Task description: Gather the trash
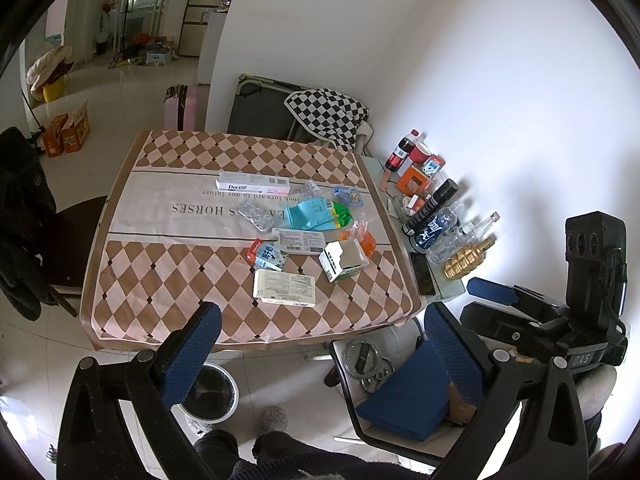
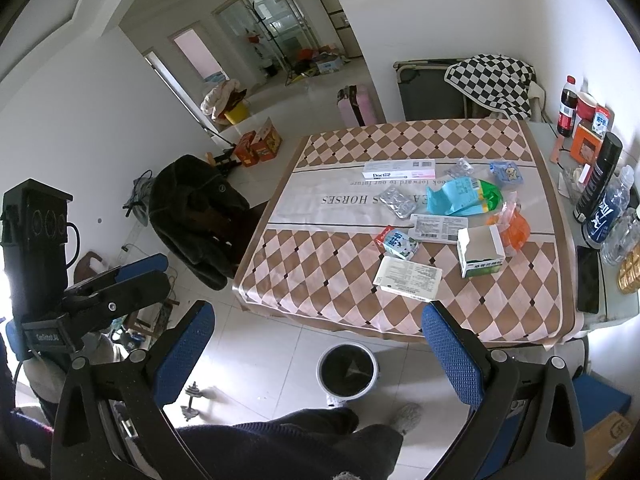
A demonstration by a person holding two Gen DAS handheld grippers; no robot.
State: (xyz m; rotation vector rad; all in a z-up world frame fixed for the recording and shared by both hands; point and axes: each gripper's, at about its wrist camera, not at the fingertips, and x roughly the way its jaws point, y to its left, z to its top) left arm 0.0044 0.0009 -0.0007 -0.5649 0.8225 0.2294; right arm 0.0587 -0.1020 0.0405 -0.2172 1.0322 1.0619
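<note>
While both claws, left (image 1: 316, 350) and right (image 2: 318, 354), hang spread and empty short of the counter (image 2: 360, 304), nothing is collected yet. Trash lies mid-cloth: crinkly foil blister (image 2: 396, 201), rigid white flat box (image 2: 408, 279), open carton (image 2: 480, 252). Bin (image 2: 347, 372) waits on the floor below the counter's near edge; the flat box needs an edge pinch.

Boxes, wrappers and blister packs (image 1: 256, 215) lie scattered mid-table toward the right edge; a bin (image 2: 347, 372) stands on the floor below the near edge.
</note>
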